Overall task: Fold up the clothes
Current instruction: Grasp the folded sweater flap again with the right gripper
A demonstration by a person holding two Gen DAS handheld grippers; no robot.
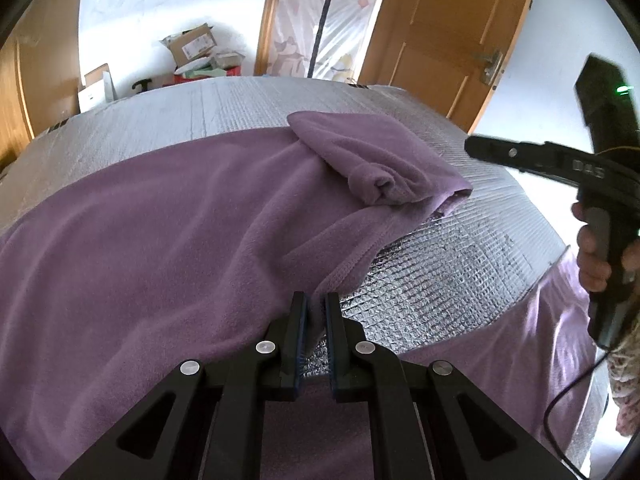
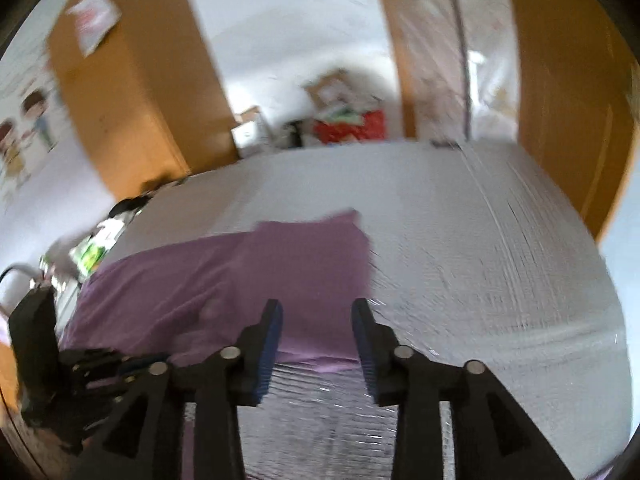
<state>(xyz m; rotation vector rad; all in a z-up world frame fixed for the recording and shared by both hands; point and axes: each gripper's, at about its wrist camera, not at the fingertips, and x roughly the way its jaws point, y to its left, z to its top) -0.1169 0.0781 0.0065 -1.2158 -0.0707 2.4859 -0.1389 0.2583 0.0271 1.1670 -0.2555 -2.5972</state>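
Lying crosswise, purple garment (image 1: 160, 232), hem clenched in left tool (image 1: 316, 312); right tool (image 2: 316, 312) released.

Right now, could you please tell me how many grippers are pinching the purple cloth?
1: the left gripper pinches the purple cloth at its near edge. The right gripper is open with nothing between its fingers.

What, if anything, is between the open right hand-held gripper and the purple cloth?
Nothing visible. The right hand-held gripper hangs open over the purple cloth and the silver mat, with only empty space between its pads.
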